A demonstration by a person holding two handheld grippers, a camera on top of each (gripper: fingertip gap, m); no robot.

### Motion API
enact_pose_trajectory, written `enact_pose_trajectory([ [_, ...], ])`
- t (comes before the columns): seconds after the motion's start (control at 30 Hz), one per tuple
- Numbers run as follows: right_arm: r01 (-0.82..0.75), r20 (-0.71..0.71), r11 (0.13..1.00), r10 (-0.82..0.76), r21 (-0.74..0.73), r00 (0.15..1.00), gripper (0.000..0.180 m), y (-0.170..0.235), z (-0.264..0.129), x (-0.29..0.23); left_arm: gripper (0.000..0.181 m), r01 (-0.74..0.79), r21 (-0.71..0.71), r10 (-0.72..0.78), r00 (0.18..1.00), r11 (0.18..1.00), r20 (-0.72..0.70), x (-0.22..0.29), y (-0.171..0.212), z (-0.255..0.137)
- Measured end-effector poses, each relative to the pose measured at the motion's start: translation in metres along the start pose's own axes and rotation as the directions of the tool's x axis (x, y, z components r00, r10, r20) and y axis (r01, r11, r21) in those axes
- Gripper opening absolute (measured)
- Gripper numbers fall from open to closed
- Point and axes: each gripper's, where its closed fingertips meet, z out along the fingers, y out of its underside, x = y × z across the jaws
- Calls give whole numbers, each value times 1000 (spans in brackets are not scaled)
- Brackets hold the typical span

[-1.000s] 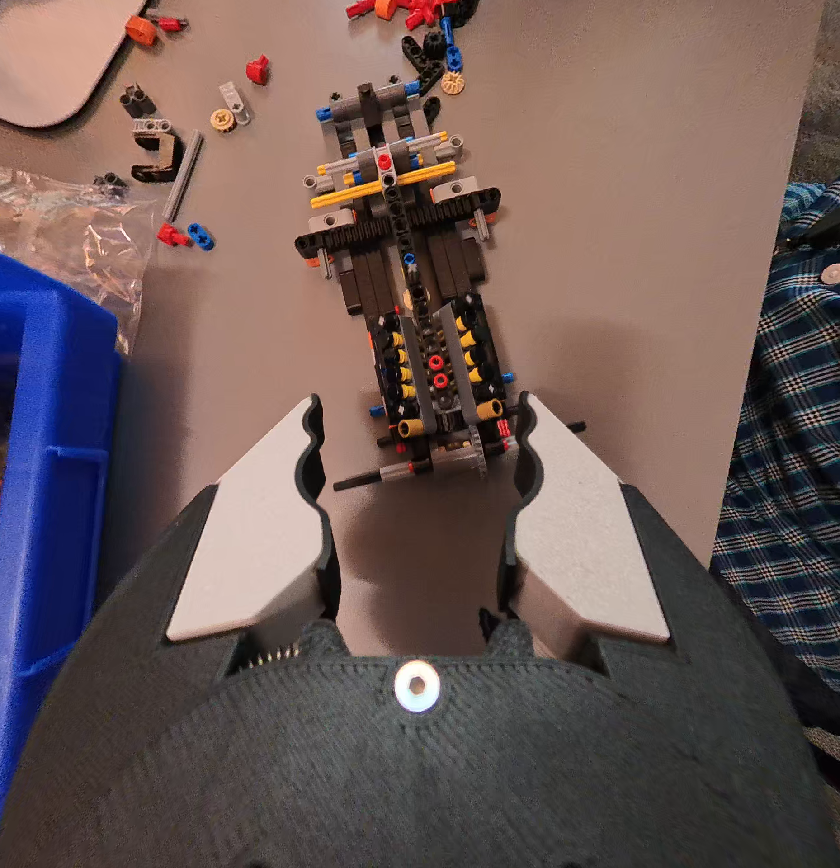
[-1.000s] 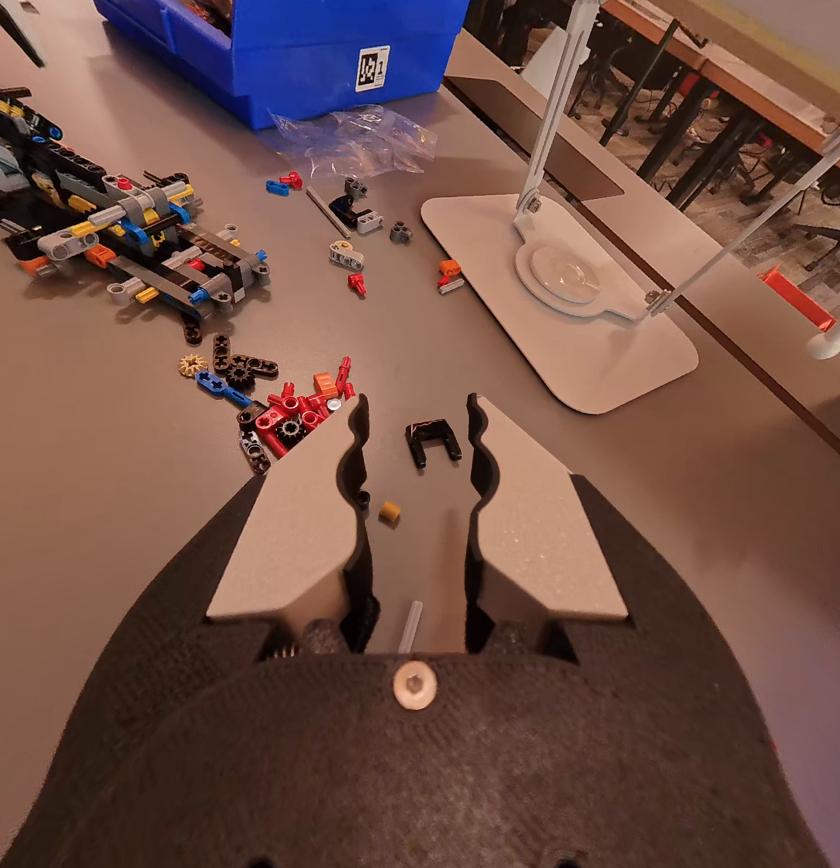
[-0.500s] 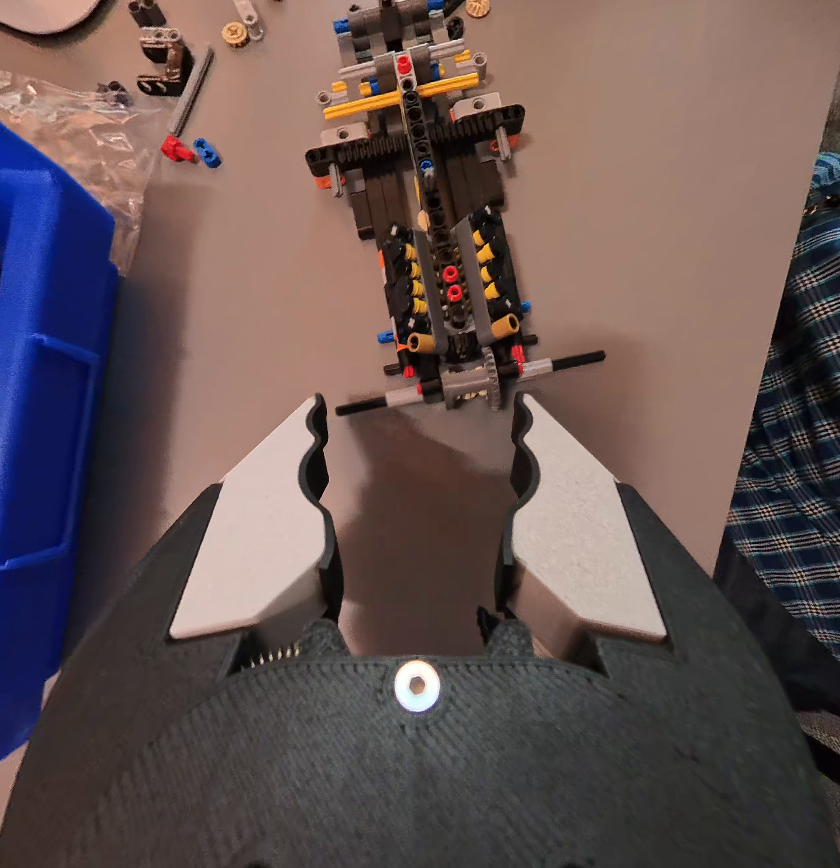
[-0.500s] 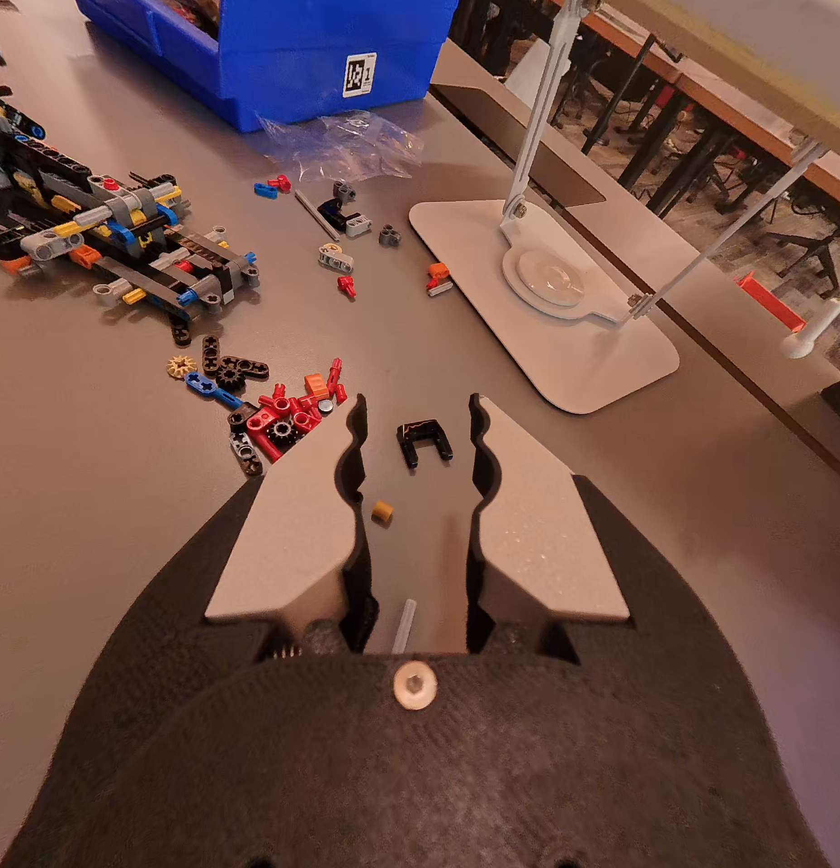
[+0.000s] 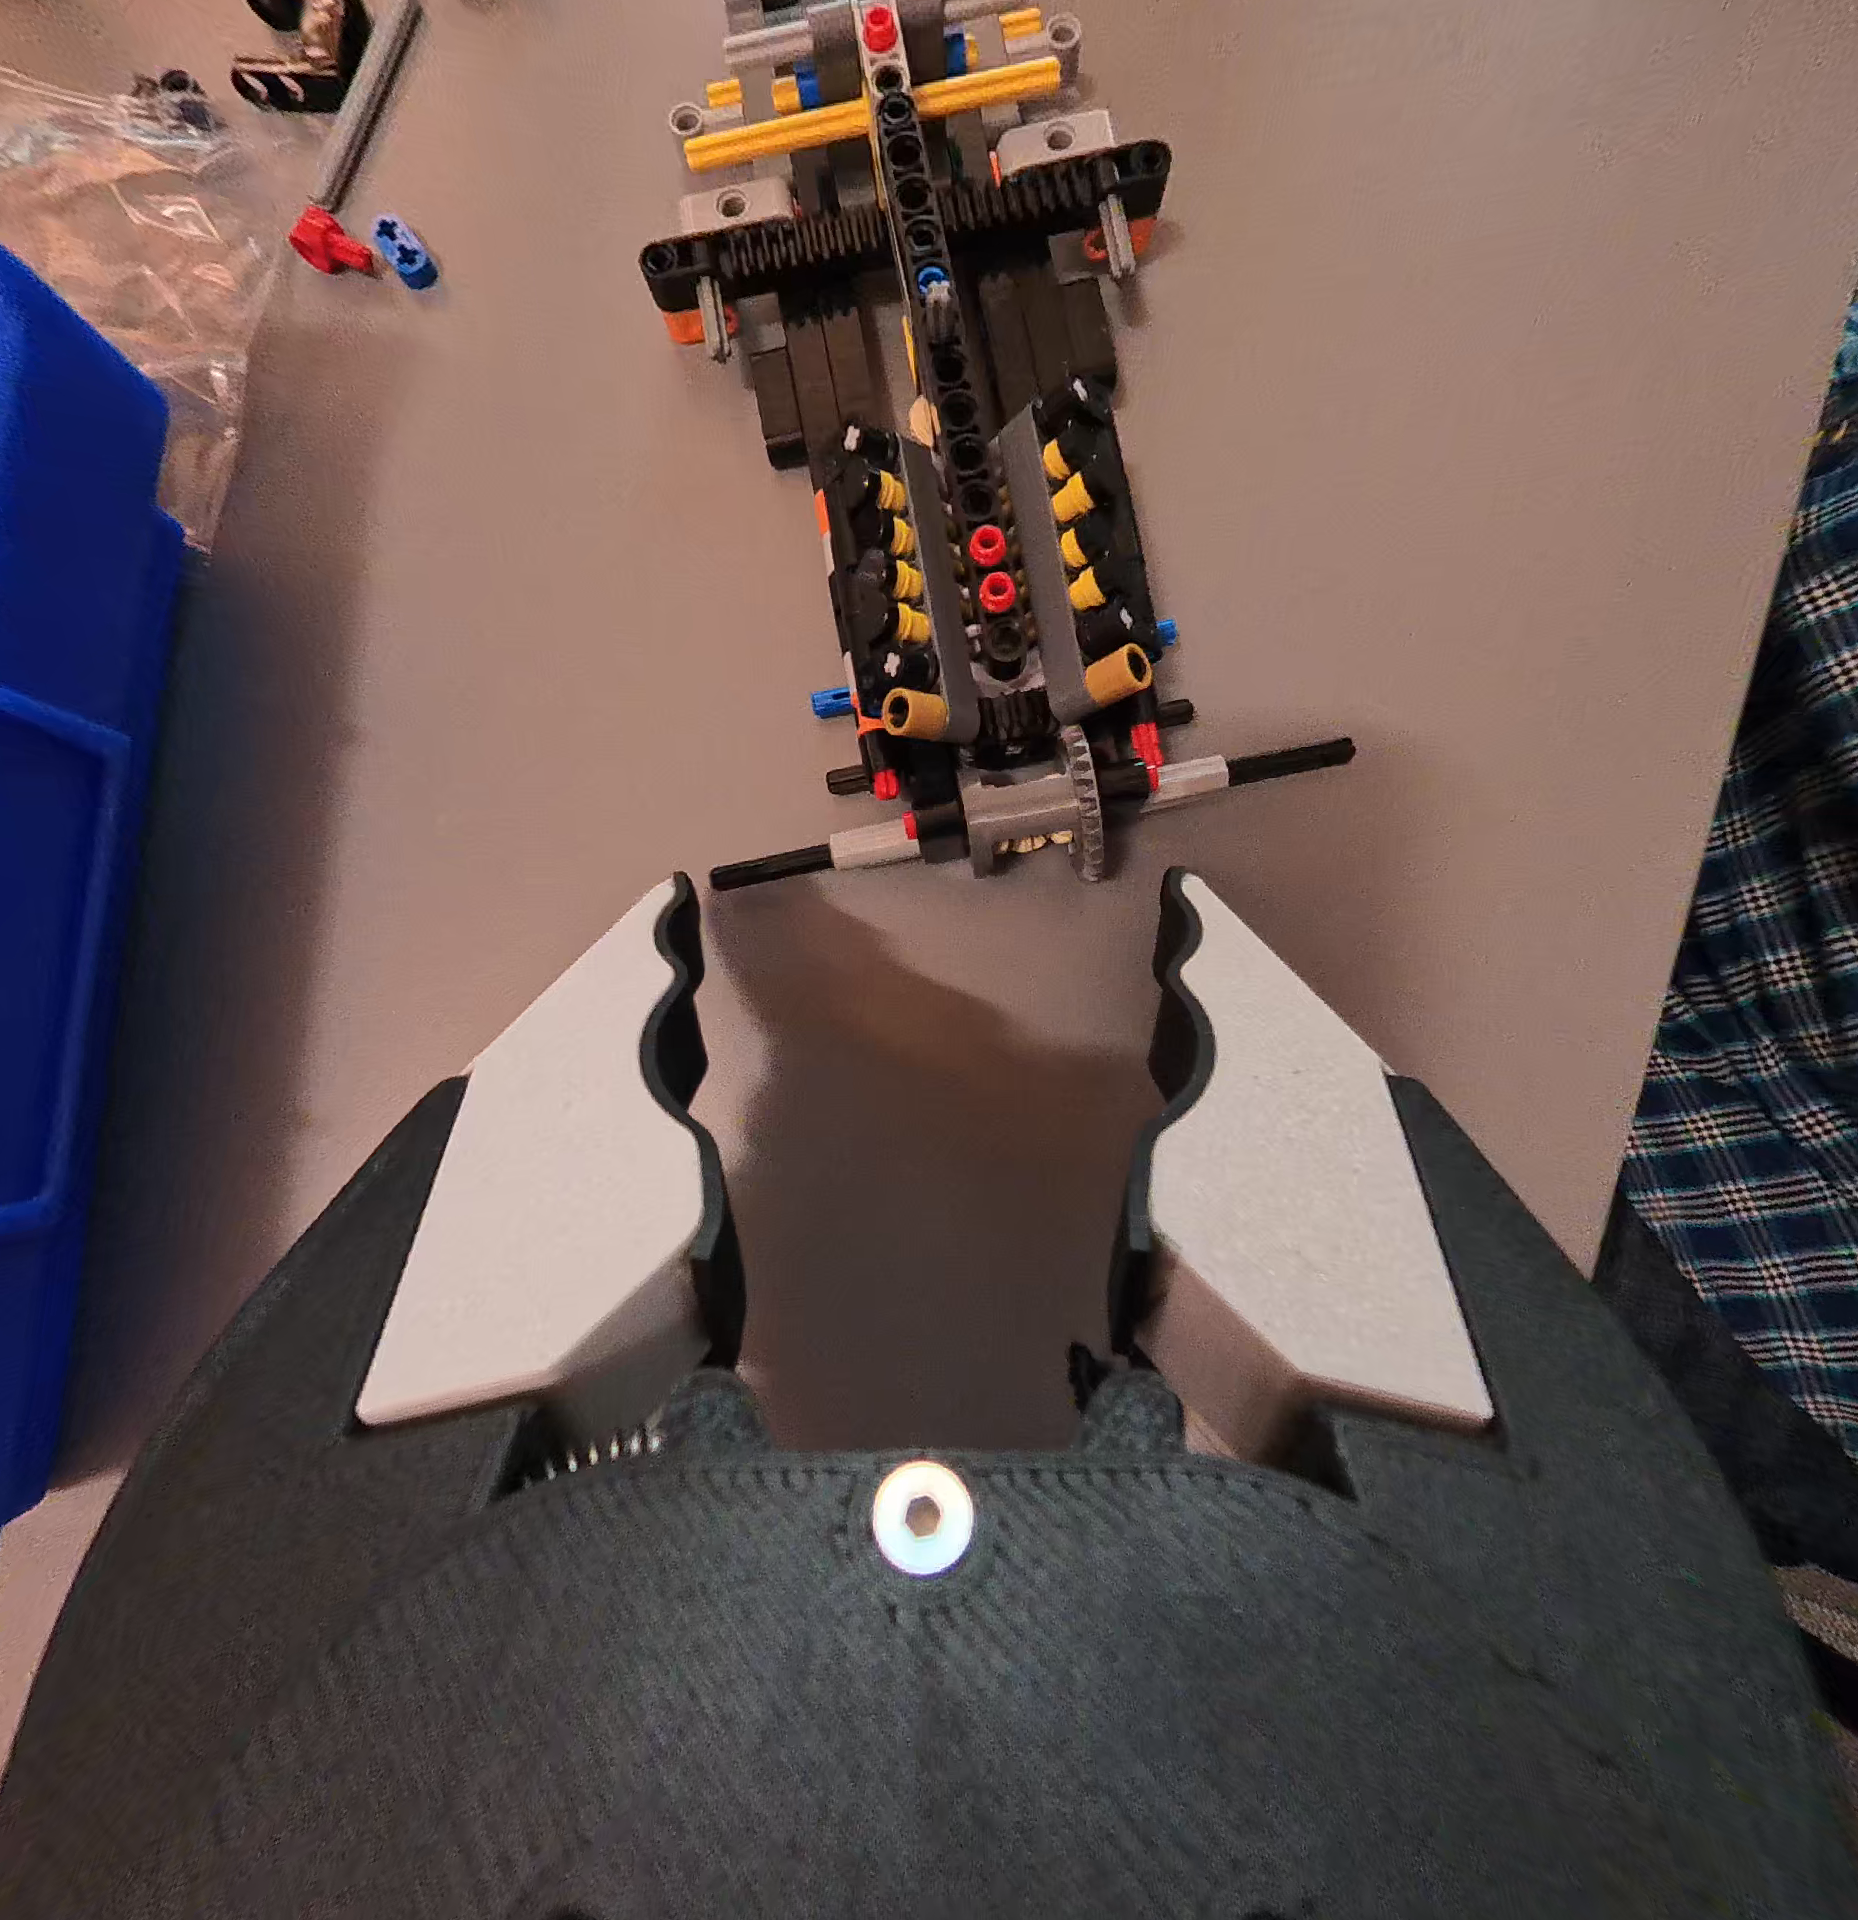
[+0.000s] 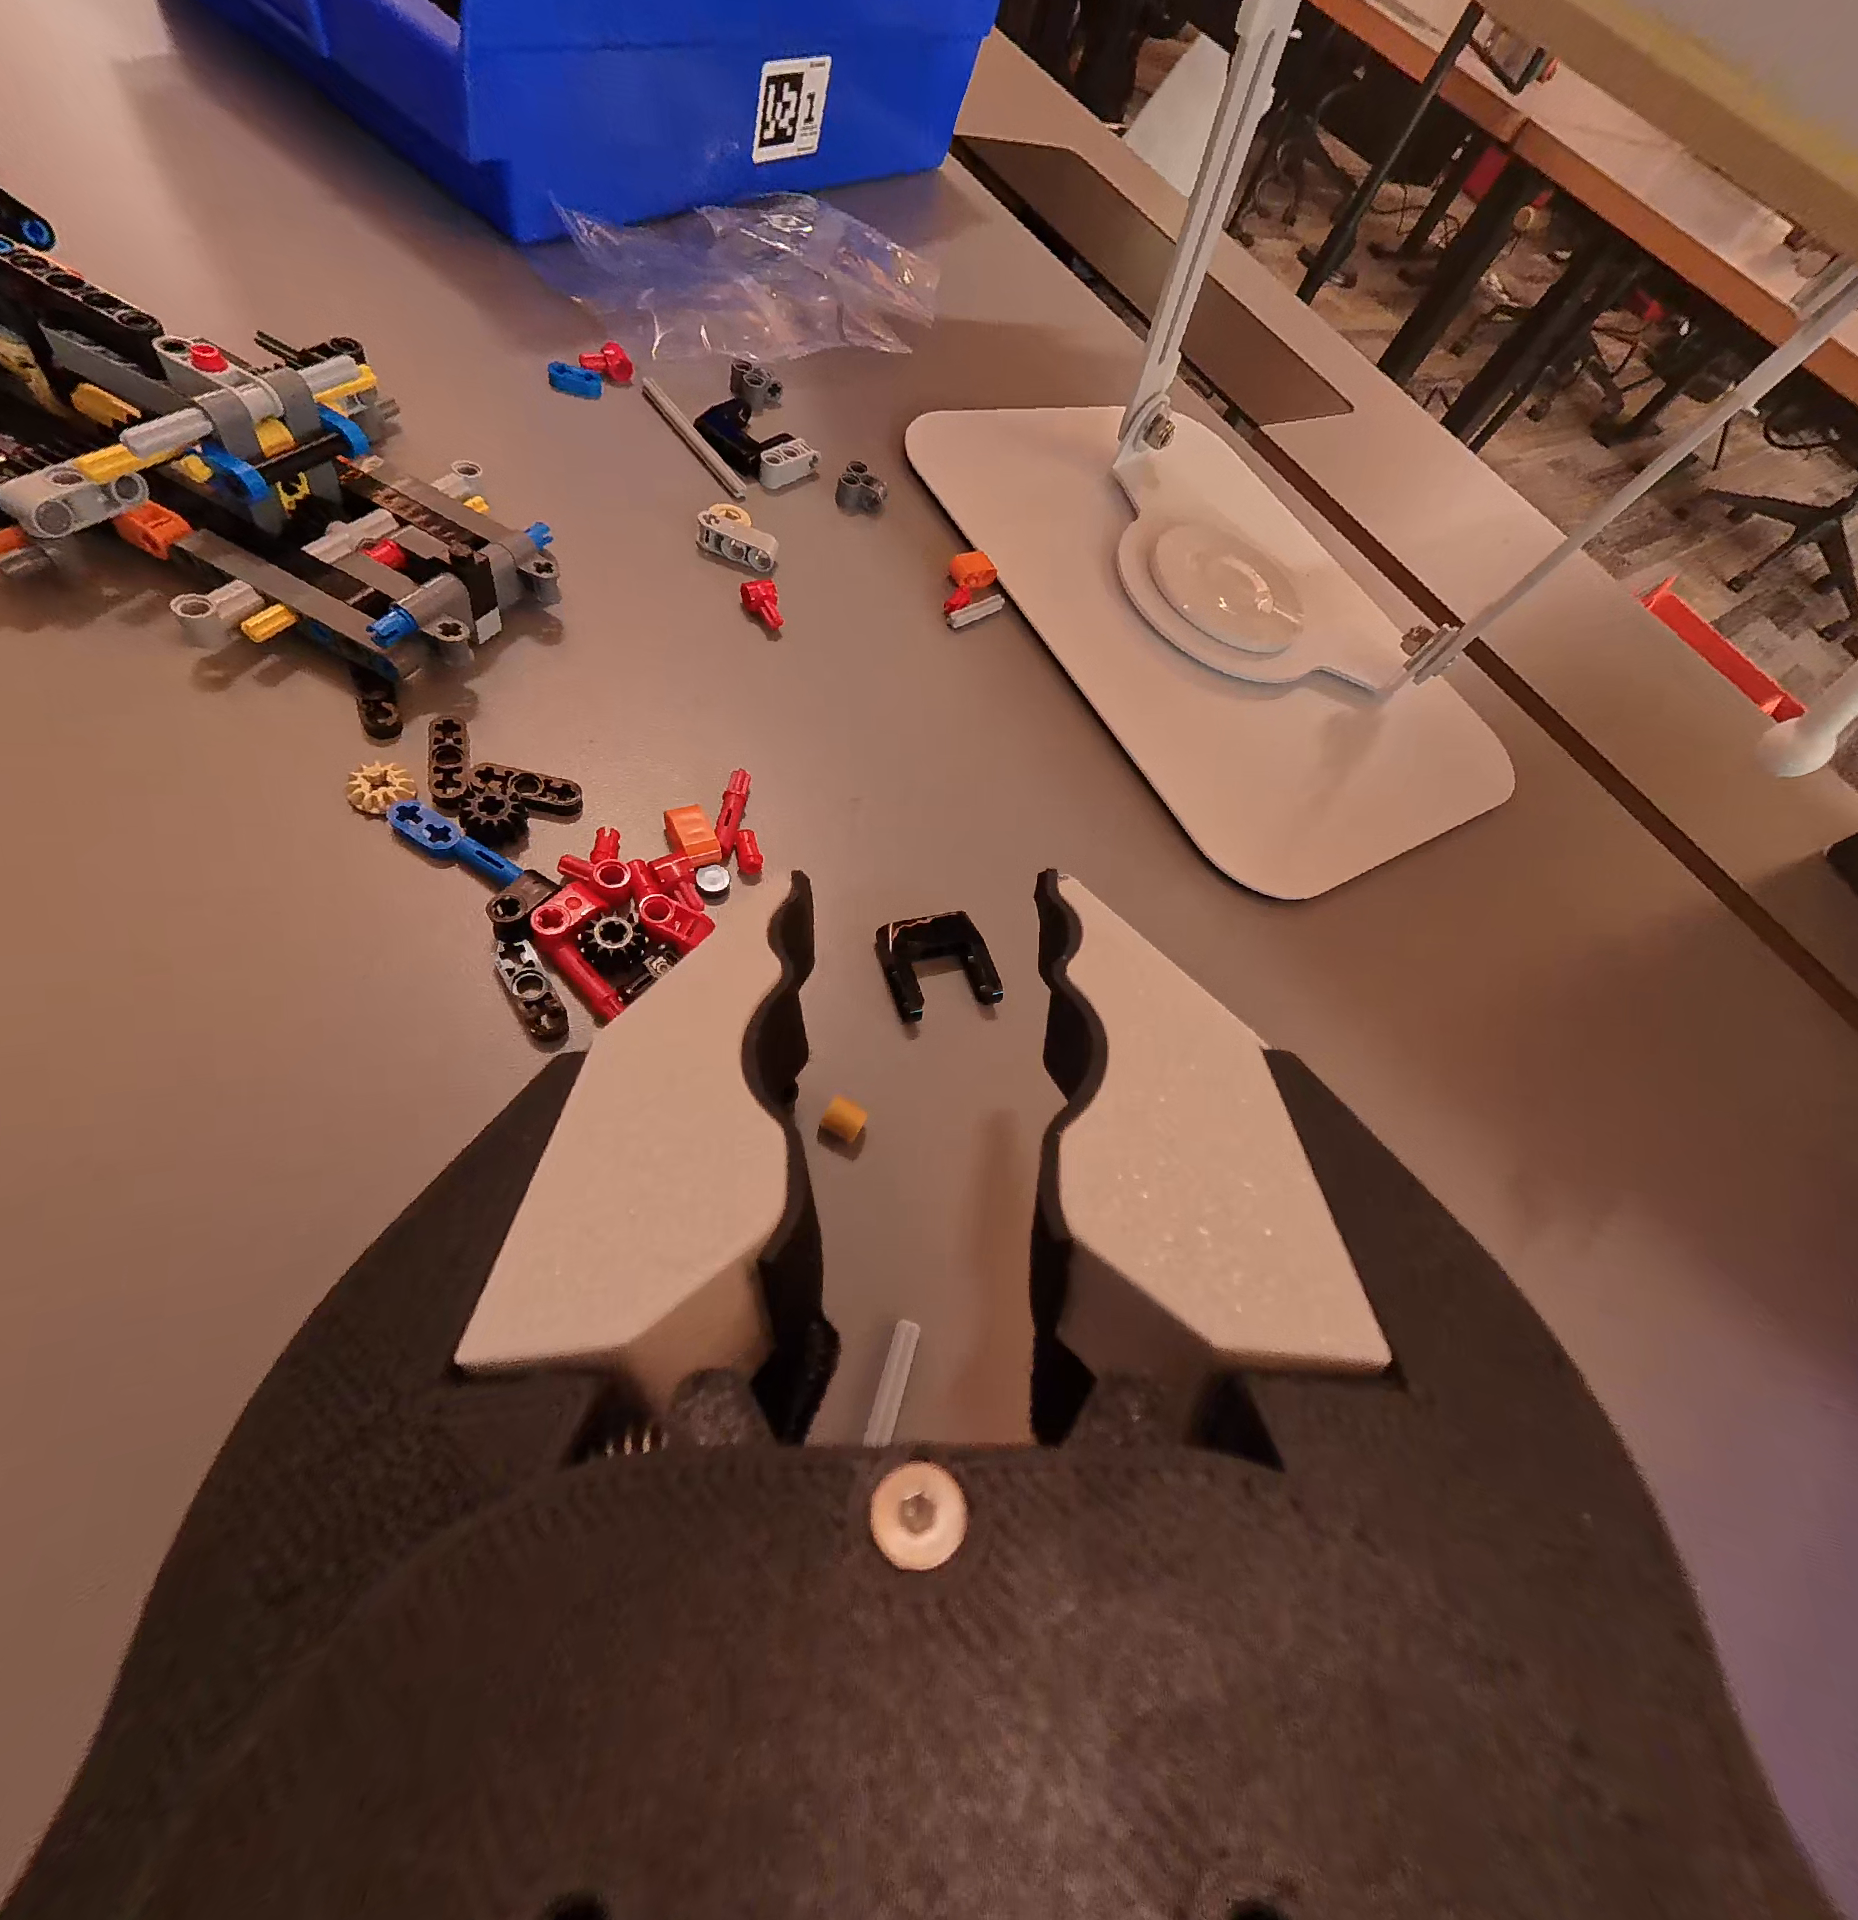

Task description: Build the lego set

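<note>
Left hand-held gripper (image 5: 925, 894) released, jaws spread wide, hovering over bare counter (image 5: 1424, 520), gripping nothing. At 12 o'clock, just beyond the fingertips and apart from them: half-built lego car frame (image 5: 935, 436), lying lengthwise, black axle (image 5: 1029, 810) across its near end. At 9 o'clock: blue bin (image 5: 52, 831). At 3 o'clock: plaid fabric (image 5: 1777, 987).

Right hand-held gripper (image 6: 920, 894) released as well, jaws parted, empty. Between the jaws on the counter: black clip piece (image 6: 935, 956), small tan bush (image 6: 842, 1122). At 10 o'clock: pile of red and black loose pieces (image 6: 613, 914). At 2 o'clock: white lamp base (image 6: 1216, 644).
</note>
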Motion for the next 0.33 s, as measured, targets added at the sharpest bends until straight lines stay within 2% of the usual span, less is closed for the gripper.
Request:
enact_pose_trajectory([
  [0.33, -4, 6, 1000, 4, -5, 1000, 41, 2, 0, 0, 78, -4, -5, 4, 1000, 1000, 6, 1, 1, 8],
])
